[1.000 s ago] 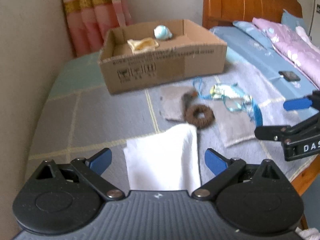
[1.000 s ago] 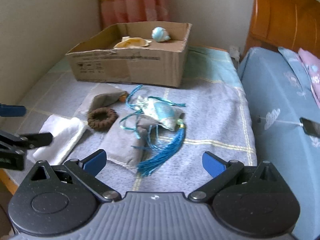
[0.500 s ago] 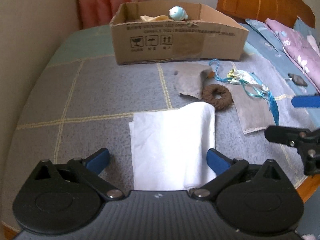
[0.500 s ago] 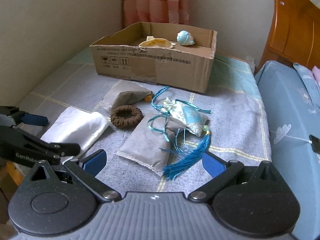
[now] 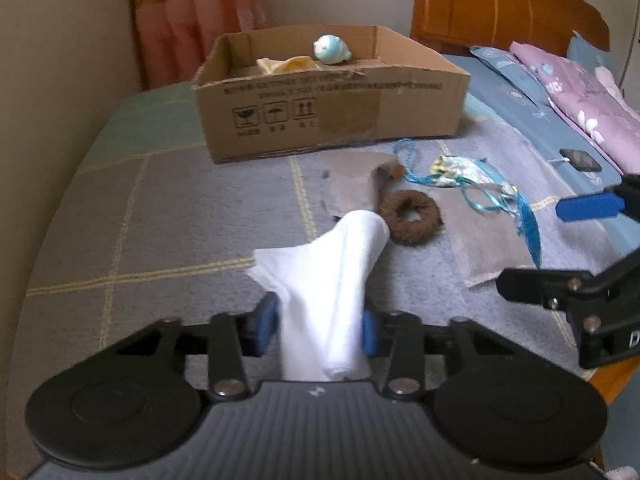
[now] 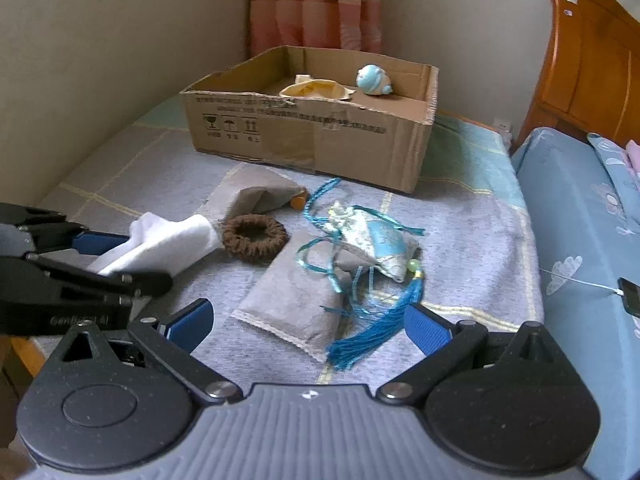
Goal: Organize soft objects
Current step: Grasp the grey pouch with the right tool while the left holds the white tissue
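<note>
My left gripper (image 5: 318,326) is shut on a white folded cloth (image 5: 340,276), bunched between the blue pads near the bed's front edge; it also shows in the right wrist view (image 6: 160,244). Beyond it lie a brown hair scrunchie (image 5: 410,216), two grey fabric pouches (image 6: 296,304) (image 6: 256,196) and a blue tasselled sachet (image 6: 376,240). An open cardboard box (image 5: 332,116) at the back holds a cream cloth (image 5: 286,65) and a small blue plush (image 5: 331,49). My right gripper (image 6: 308,320) is open and empty, just short of the near grey pouch.
A plaid blanket (image 5: 160,208) covers the bed. A wall (image 5: 60,60) runs along the left and a curtain (image 5: 192,12) hangs behind the box. A wooden headboard (image 5: 500,8), blue and purple bedding (image 5: 568,92) and a phone on a cable (image 5: 580,159) are at the right.
My left gripper has closed on the white cloth, which was lying flat and is now bunched and lifted at its near end. My right gripper has moved slightly closer to the grey pouch, still open.
</note>
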`<action>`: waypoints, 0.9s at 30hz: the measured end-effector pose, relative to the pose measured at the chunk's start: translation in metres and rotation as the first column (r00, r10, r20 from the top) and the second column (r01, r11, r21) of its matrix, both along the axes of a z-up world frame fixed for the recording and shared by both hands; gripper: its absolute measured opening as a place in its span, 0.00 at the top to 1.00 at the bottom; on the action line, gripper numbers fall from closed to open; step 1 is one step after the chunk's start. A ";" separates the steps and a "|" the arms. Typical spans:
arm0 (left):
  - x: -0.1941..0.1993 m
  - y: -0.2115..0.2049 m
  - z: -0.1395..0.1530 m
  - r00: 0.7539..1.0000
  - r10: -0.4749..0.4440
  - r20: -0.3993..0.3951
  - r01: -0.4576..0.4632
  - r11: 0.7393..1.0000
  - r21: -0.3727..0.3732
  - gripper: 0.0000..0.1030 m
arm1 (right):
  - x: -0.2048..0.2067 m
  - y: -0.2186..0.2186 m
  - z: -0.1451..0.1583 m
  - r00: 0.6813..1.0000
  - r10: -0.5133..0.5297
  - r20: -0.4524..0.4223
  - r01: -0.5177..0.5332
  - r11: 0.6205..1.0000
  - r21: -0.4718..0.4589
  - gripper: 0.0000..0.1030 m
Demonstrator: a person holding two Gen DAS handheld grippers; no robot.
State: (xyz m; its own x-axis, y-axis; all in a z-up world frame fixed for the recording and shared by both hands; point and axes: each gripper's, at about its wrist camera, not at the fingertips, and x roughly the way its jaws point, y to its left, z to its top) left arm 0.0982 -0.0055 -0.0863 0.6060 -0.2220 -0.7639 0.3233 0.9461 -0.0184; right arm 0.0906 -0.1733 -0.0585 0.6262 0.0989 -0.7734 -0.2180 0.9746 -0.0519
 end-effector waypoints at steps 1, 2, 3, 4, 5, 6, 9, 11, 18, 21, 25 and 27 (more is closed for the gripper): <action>0.001 0.002 0.001 1.000 0.006 -0.004 -0.006 1.000 -0.003 0.67 | 0.000 0.002 -0.001 1.000 0.012 -0.001 -0.012 1.000 0.006 0.02; 0.002 0.005 0.001 1.000 0.014 -0.005 -0.014 1.000 -0.001 0.67 | 0.000 0.003 -0.001 1.000 0.020 -0.001 -0.020 1.000 0.008 0.05; 0.003 0.007 0.001 1.000 0.021 -0.005 -0.021 1.000 -0.001 0.67 | 0.000 0.005 -0.002 1.000 0.027 -0.001 -0.027 1.000 0.009 0.06; 0.003 0.009 0.001 1.000 0.026 -0.006 -0.026 1.000 -0.005 0.67 | 0.000 0.007 -0.002 0.999 0.037 -0.002 -0.037 0.999 0.010 0.10; 0.004 0.010 0.000 1.000 0.024 -0.007 -0.024 1.000 -0.011 0.67 | 0.000 0.009 -0.003 0.999 0.044 -0.004 -0.044 0.999 0.013 0.12; 0.004 0.010 0.000 1.000 0.022 -0.007 -0.022 1.000 -0.010 0.67 | 0.001 0.011 -0.003 0.999 0.050 -0.006 -0.050 0.999 0.019 0.13; 0.004 0.008 0.000 1.000 0.019 -0.002 -0.019 1.000 0.002 0.65 | 0.004 0.015 -0.004 0.998 0.068 -0.015 -0.067 0.997 0.038 0.15; 0.004 0.006 0.000 1.000 0.013 0.002 -0.013 1.000 0.011 0.65 | 0.008 0.016 -0.007 0.998 0.059 -0.027 -0.058 0.998 0.035 0.15; 0.005 0.007 0.000 1.000 0.009 -0.002 -0.009 1.000 0.006 0.64 | 0.028 0.013 -0.019 0.997 0.021 -0.077 -0.018 0.999 0.030 0.15; 0.005 0.006 0.000 1.000 0.006 -0.001 -0.006 1.000 0.010 0.64 | 0.037 0.010 -0.023 0.996 0.000 -0.092 0.005 0.999 0.053 0.15; 0.005 0.006 0.000 1.000 0.005 0.000 -0.005 1.000 0.009 0.64 | 0.043 0.014 -0.024 0.997 -0.016 -0.072 0.018 1.000 0.023 0.20; 0.005 0.005 0.000 1.000 0.005 0.001 -0.005 1.000 0.010 0.64 | 0.043 0.018 -0.025 0.998 -0.024 -0.053 0.023 0.999 -0.026 0.28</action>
